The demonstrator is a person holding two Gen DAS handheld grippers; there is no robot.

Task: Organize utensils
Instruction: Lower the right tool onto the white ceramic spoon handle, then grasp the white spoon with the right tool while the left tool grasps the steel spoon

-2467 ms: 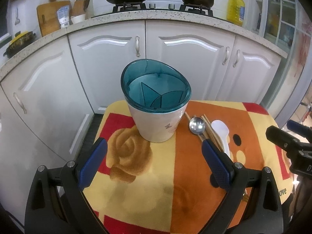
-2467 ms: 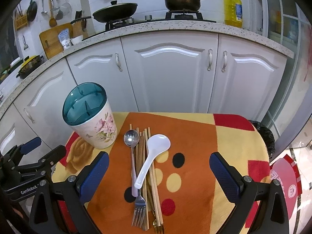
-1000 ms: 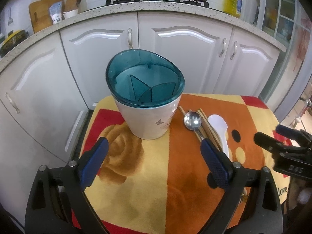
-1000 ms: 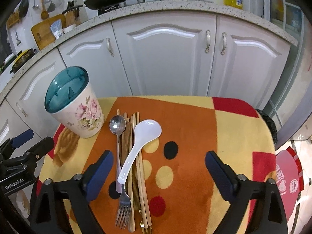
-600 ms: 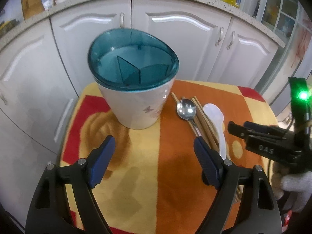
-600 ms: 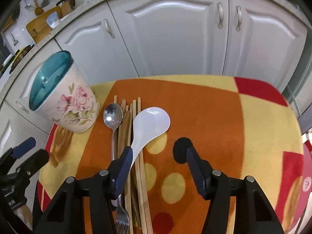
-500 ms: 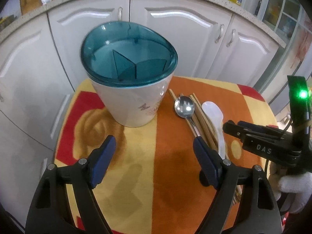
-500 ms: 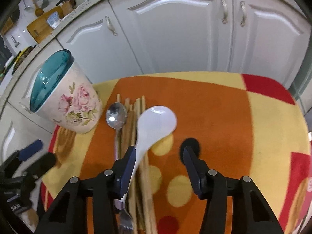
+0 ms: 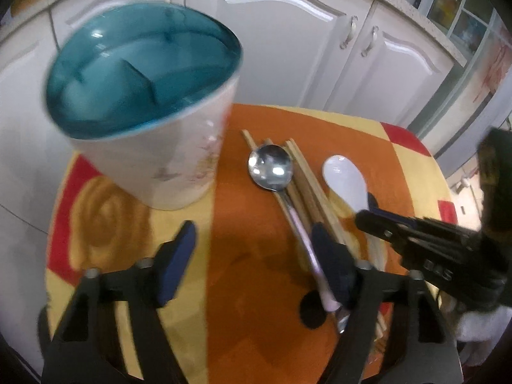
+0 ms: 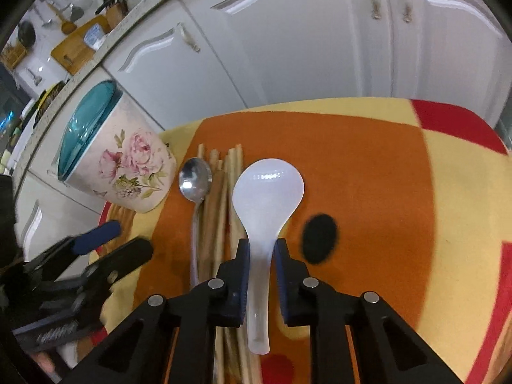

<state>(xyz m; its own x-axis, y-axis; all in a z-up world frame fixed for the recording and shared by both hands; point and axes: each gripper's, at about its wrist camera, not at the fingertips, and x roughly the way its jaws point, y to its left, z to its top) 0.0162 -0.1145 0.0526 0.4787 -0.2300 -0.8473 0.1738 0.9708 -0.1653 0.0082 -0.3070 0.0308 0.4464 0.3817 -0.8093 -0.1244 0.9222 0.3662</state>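
Observation:
A floral utensil holder (image 9: 166,160) with a teal divided insert stands at the table's left (image 10: 128,166). To its right a metal spoon (image 9: 270,168), wooden chopsticks (image 9: 307,185) and a white spoon (image 9: 344,179) lie side by side. My right gripper (image 10: 261,264) is low over the cloth. Its jaws are closing, and both pads touch the white spoon's handle (image 10: 260,275). My left gripper (image 9: 252,256) is open, its jaws closing, over bare cloth. The metal spoon's handle (image 9: 304,240) runs just inside its right finger (image 9: 329,262).
The small table wears an orange, yellow and red cloth (image 9: 256,336) with black dots. White cabinet doors (image 10: 304,48) stand close behind it. The left gripper (image 10: 96,243) shows at the right wrist view's left edge, and the right gripper (image 9: 393,227) at the left view's right.
Both grippers came down toward the table. The right jaws went from wide open to narrow around the white spoon's handle. The left jaws narrowed and shifted toward the metal spoon.

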